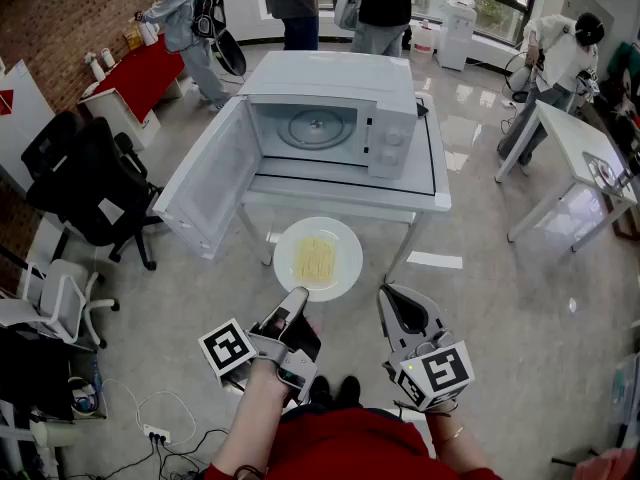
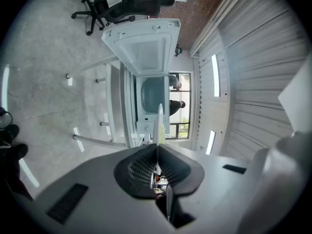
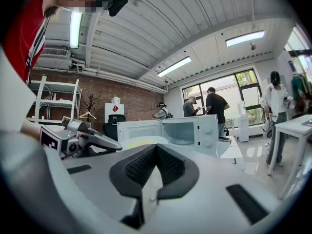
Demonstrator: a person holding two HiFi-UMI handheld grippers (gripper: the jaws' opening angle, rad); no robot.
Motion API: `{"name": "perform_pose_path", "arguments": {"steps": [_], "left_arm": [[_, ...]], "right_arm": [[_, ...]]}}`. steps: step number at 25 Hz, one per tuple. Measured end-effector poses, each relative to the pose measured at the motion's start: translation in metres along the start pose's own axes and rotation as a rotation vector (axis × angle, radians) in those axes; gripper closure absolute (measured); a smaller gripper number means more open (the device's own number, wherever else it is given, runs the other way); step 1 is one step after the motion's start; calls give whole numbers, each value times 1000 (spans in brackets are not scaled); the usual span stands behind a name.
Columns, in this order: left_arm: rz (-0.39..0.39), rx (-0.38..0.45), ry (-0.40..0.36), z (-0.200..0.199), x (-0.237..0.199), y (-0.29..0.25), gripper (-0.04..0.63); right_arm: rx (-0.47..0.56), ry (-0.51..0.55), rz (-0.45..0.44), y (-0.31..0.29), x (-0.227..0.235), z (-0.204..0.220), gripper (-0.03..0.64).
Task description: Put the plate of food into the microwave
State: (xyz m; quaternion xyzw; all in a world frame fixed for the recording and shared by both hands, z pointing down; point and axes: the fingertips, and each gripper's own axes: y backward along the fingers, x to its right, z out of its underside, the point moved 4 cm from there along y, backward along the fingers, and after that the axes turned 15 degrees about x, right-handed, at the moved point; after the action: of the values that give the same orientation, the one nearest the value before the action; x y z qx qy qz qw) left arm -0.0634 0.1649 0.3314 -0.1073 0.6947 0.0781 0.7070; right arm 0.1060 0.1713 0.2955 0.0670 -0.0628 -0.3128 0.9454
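A black office chair (image 1: 85, 183) stands at the far left, well apart from the rest. The microwave door (image 1: 205, 193) hangs swung wide to the left. The left claw (image 1: 298, 296) is clamped on the near rim of the white plate (image 1: 318, 259) of yellow food (image 1: 315, 258), holding it in the air before the near edge of the surface (image 1: 432, 196). That edge lies between the plate and the open microwave (image 1: 330, 108). The right claw (image 1: 392, 303), jaws together and empty, hovers just right of the plate.

Head camera looks steeply down — all views share microwave (image 1: 330, 88).
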Motion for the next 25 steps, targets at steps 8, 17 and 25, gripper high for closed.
{"name": "perform_pose_path", "arguments": {"steps": [8, 17, 25], "left_arm": [[5, -4, 2, 0, 1, 2, 577], [-2, 8, 9, -2, 1, 3, 576], [-11, 20, 13, -2, -3, 3, 576]], "right_arm": [[-7, 1, 7, 1, -1, 1, 603], [-19, -17, 3, 0, 1, 3, 603], [-16, -49, -17, 3, 3, 5, 601]]}}
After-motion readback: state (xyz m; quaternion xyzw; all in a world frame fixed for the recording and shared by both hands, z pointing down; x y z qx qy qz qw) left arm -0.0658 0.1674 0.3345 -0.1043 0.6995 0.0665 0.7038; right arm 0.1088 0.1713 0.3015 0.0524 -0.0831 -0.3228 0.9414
